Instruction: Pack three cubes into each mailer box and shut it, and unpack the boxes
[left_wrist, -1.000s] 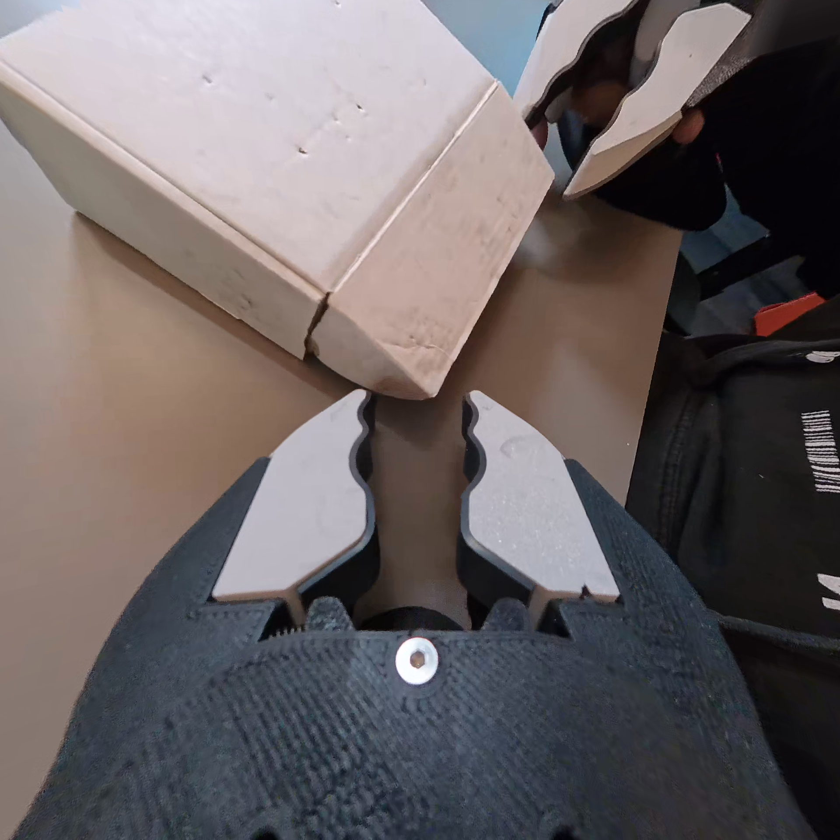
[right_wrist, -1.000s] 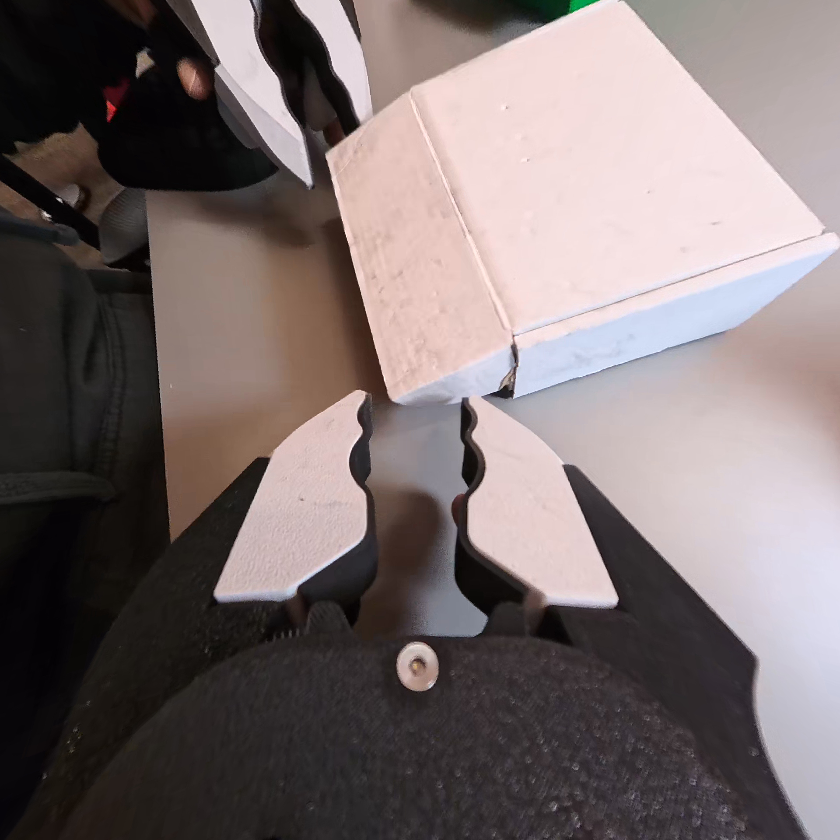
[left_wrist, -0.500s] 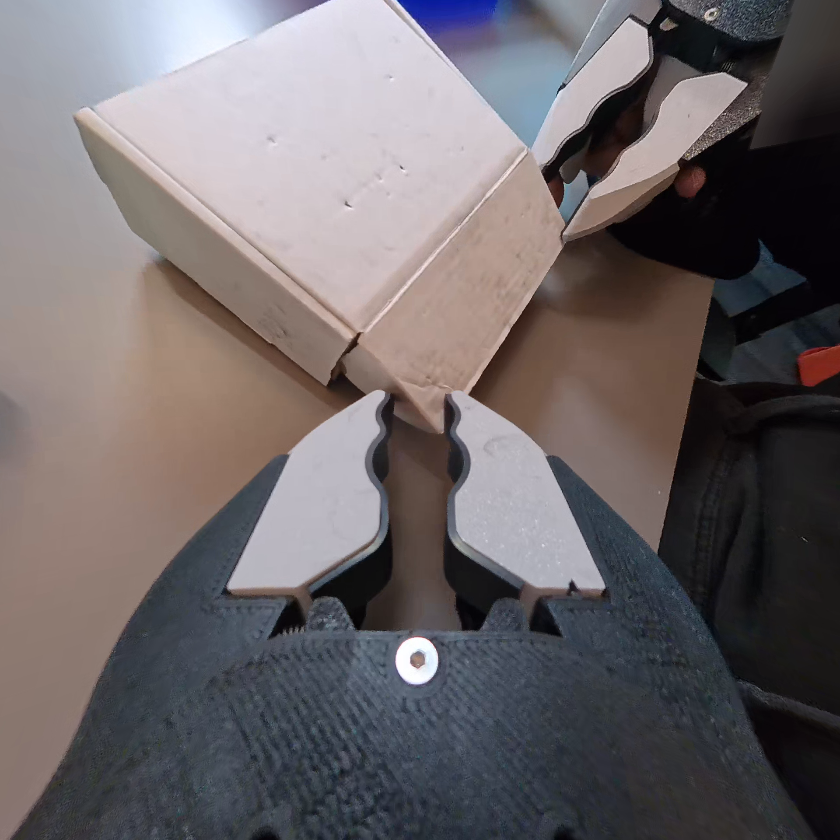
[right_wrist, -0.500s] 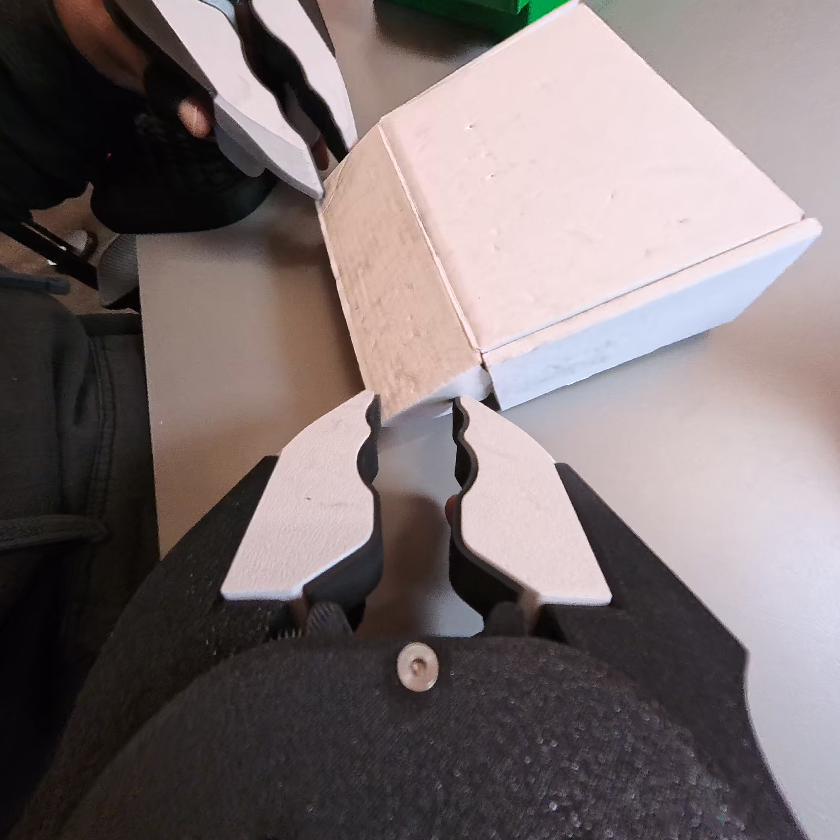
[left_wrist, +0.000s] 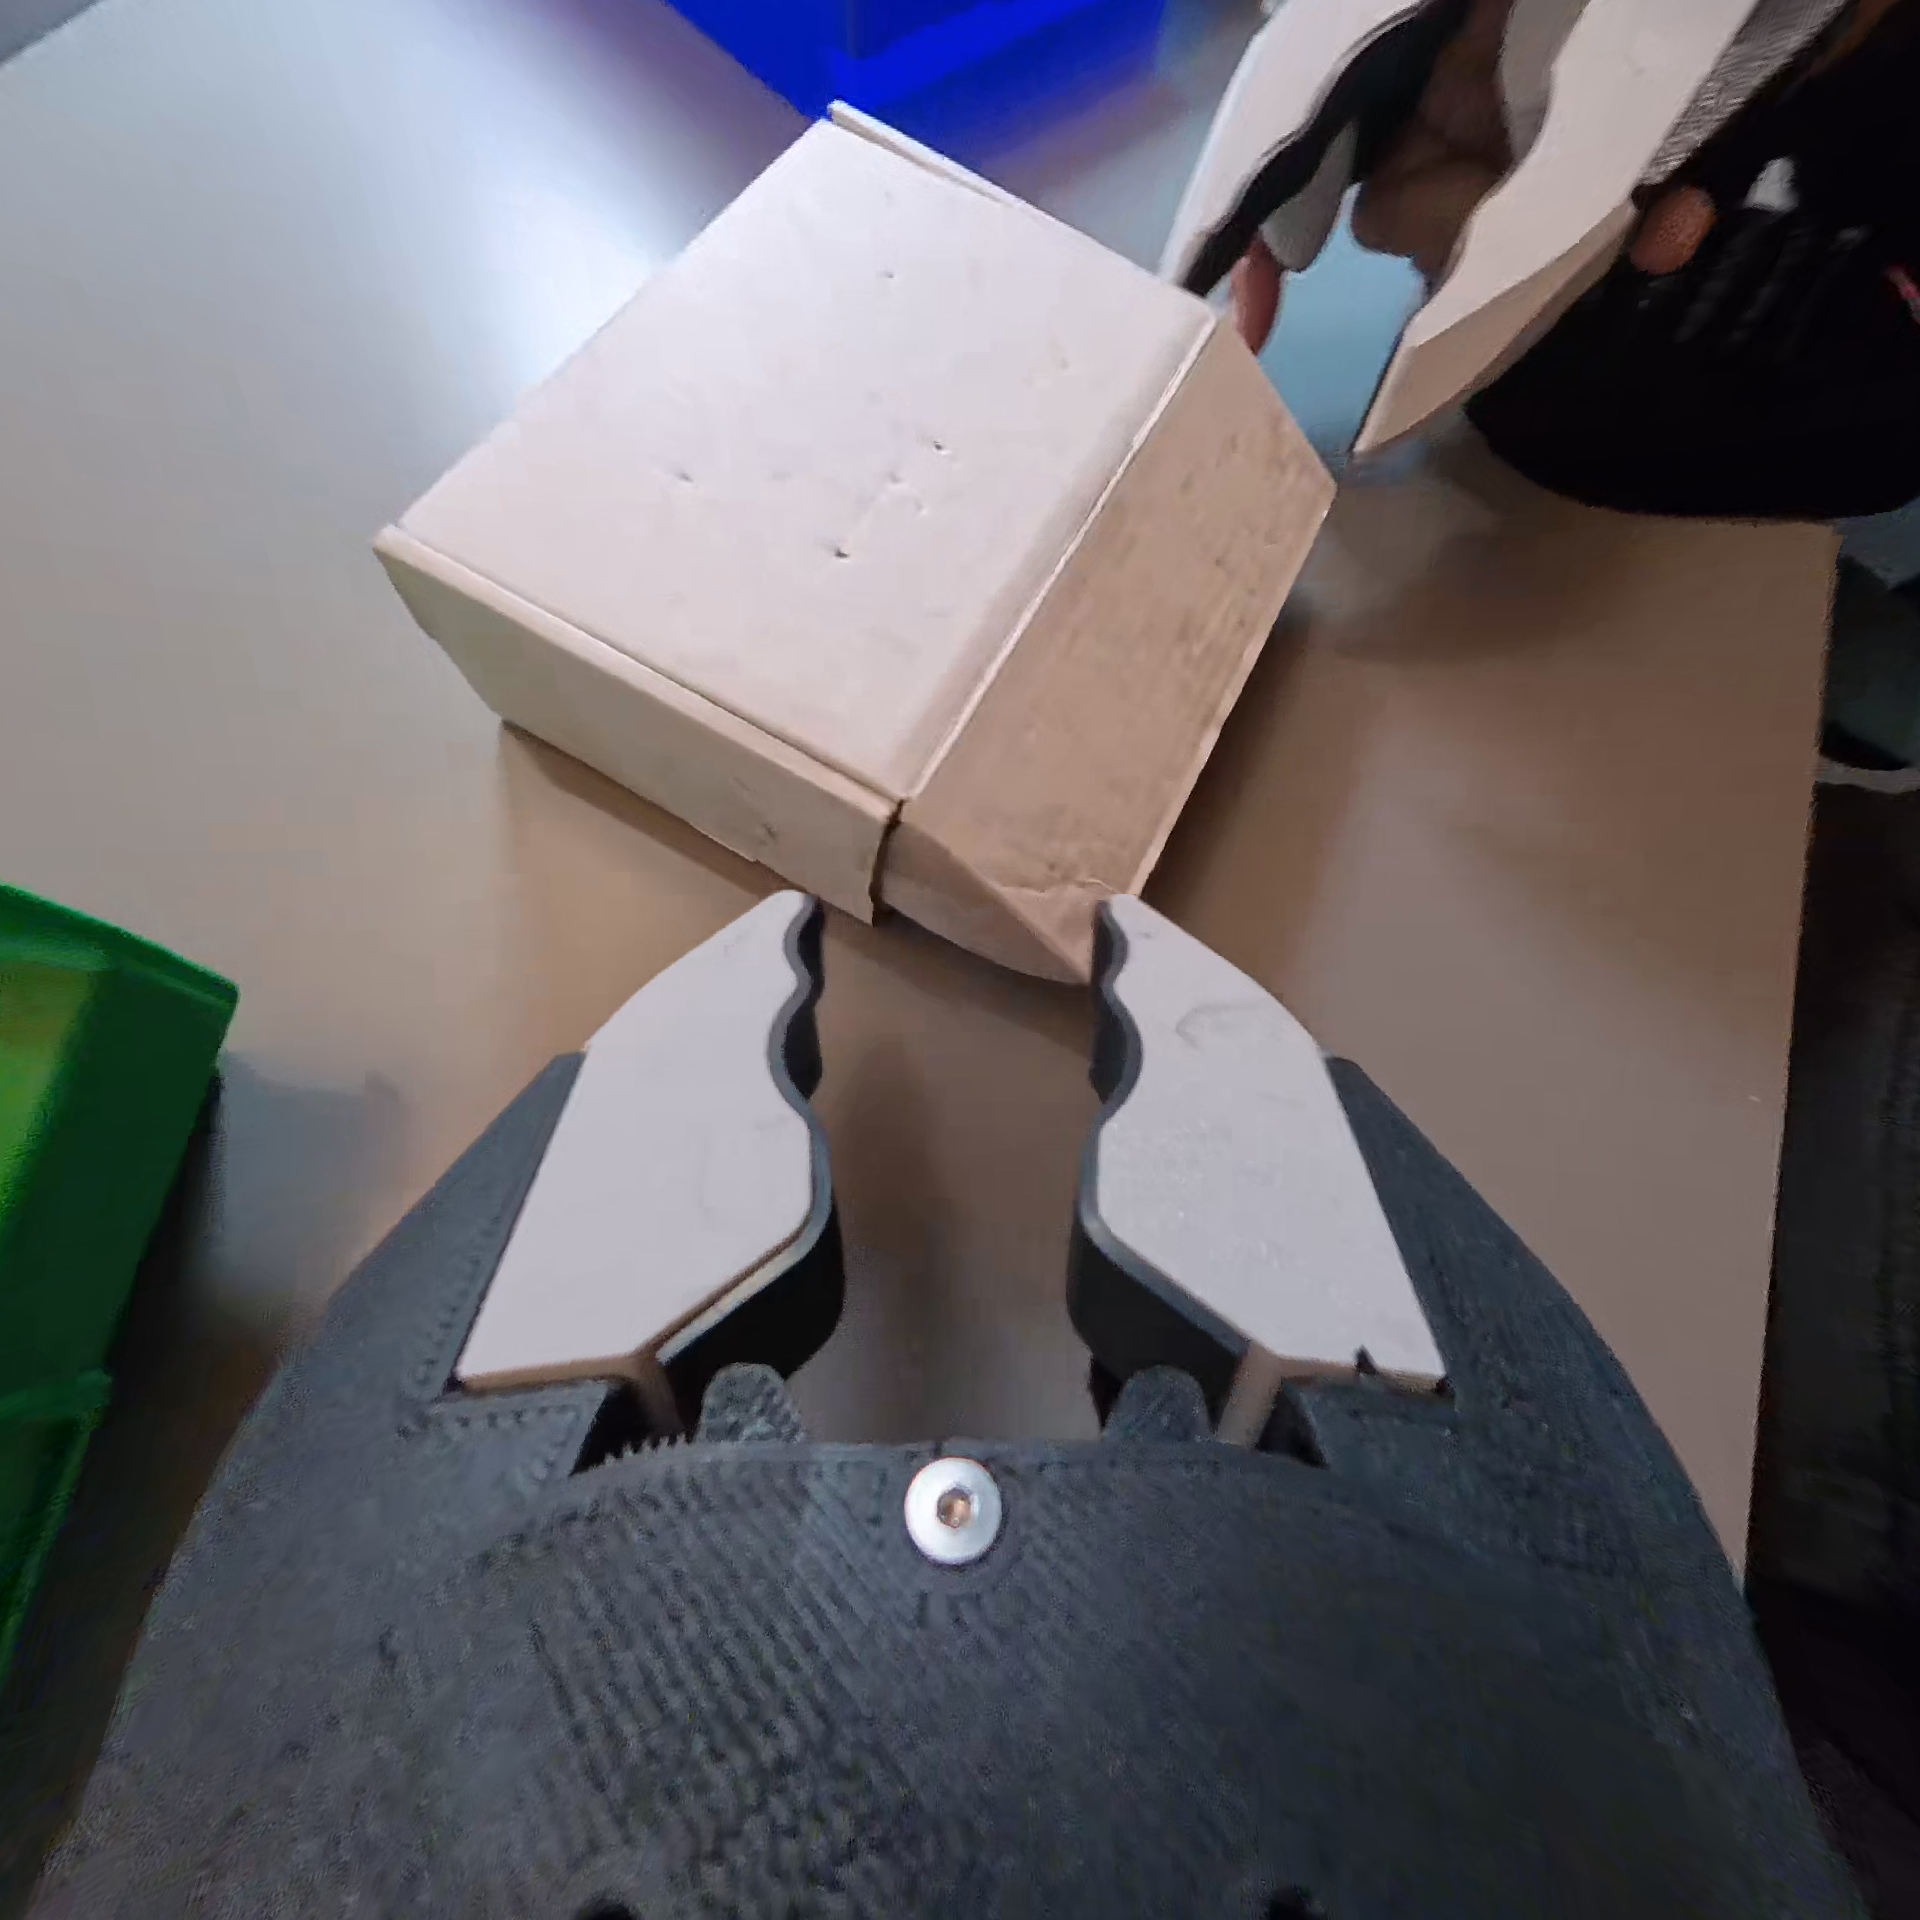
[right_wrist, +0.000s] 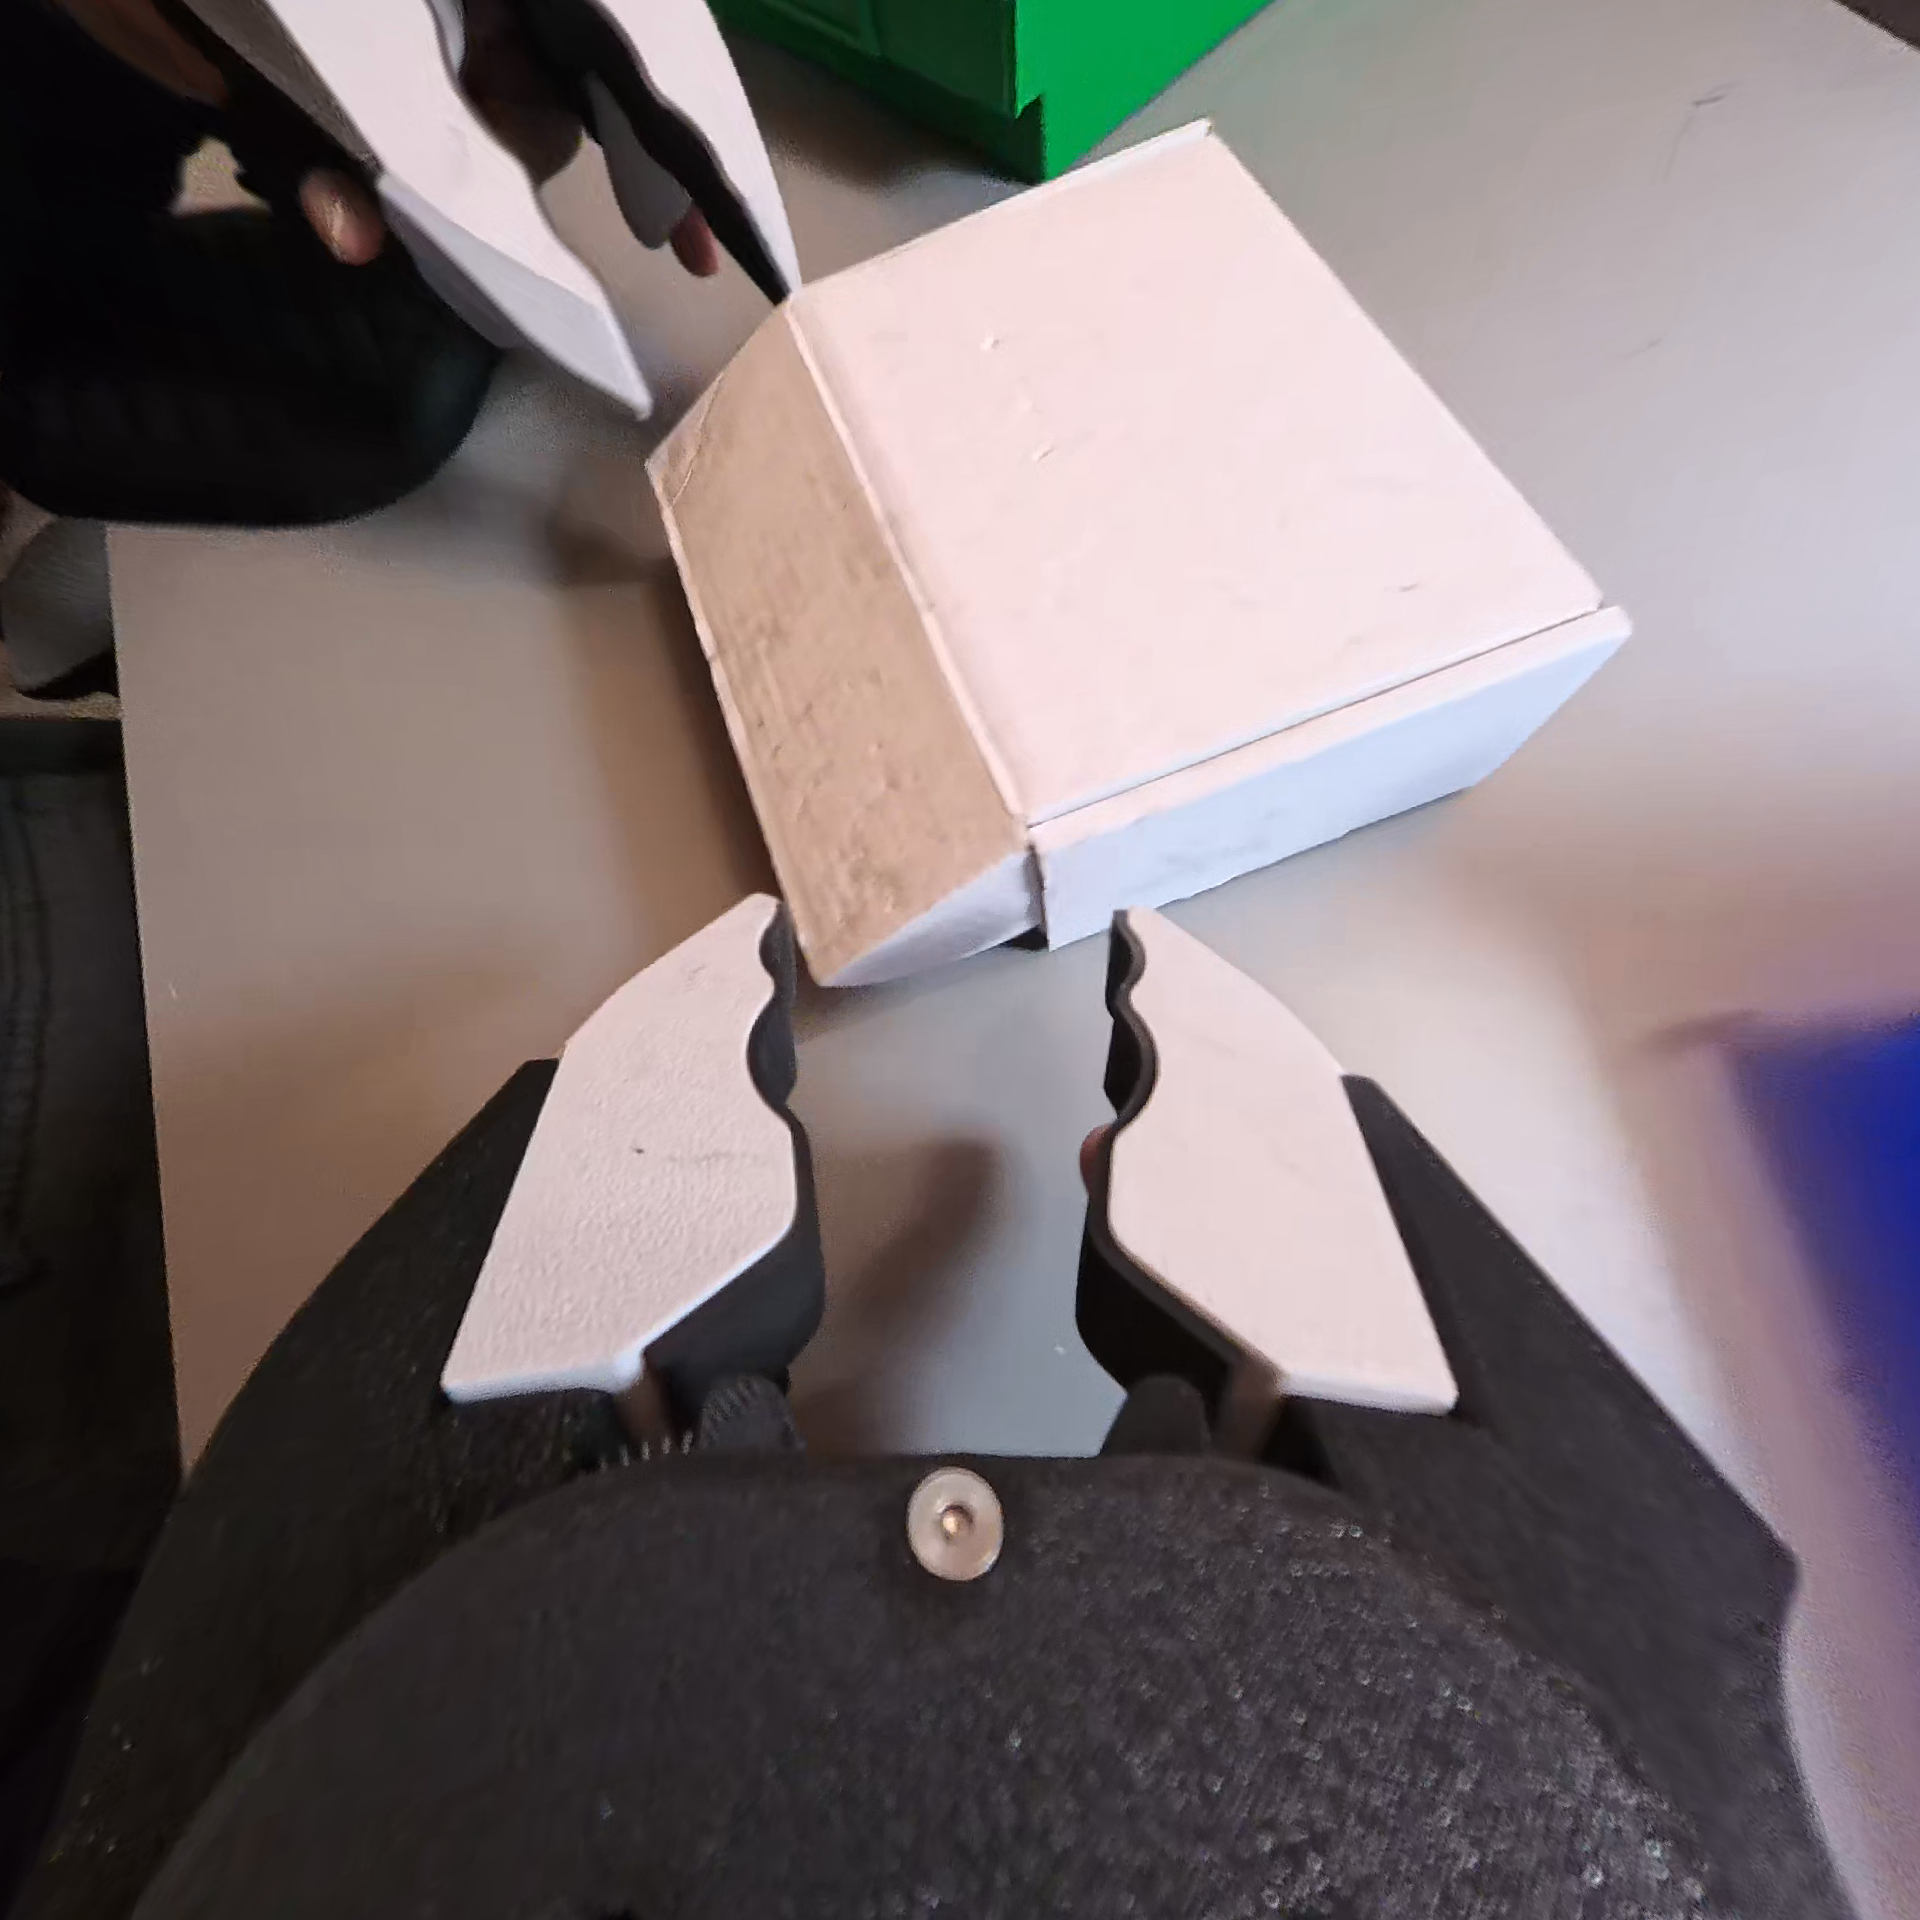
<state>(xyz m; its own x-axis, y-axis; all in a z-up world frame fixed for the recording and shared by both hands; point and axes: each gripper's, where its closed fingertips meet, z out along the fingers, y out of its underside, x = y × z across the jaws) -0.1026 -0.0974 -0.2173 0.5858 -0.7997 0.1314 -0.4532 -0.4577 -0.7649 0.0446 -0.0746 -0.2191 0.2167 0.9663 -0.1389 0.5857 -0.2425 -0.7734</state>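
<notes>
1. The left gripper (left_wrist: 954, 940) has its jaws spread apart with nothing between them; its tips sit just short of the near corner of the mailer box (left_wrist: 831, 499).
2. The right gripper (right_wrist: 951, 951) is likewise spread wide and holds nothing, its tips flanking the box's opposite near corner without clearly touching it.
3. Each gripper has flat, pale grey fingers (left_wrist: 665, 1164) with a wavy inner edge backed by dark rubber-like padding, set in a black body of coarse, ridged printed plastic with a single silver screw (left_wrist: 953, 1509) at centre.
4. The mailer box (right_wrist: 1164, 540) lies shut on the table (left_wrist: 260, 312), near the table's front edge, between the two grippers.
5. It is pale corrugated cardboard, squarish and low, with a flat lid, a folded front flap whose fluted texture shows through, and side flaps tucked in at the corners.
6. The lid bears a few tiny punctures and a faint dent; the lower corner of the front flap is slightly creased.
7. No readable print or brand appears on the box.
8. The table is smooth, matte and beige-grey.
9. A green bin (right_wrist: 977, 73) stands beyond the box on the left gripper's side.
10. A blue bin (left_wrist: 935, 52), blurred, sits on the right gripper's side.
</notes>
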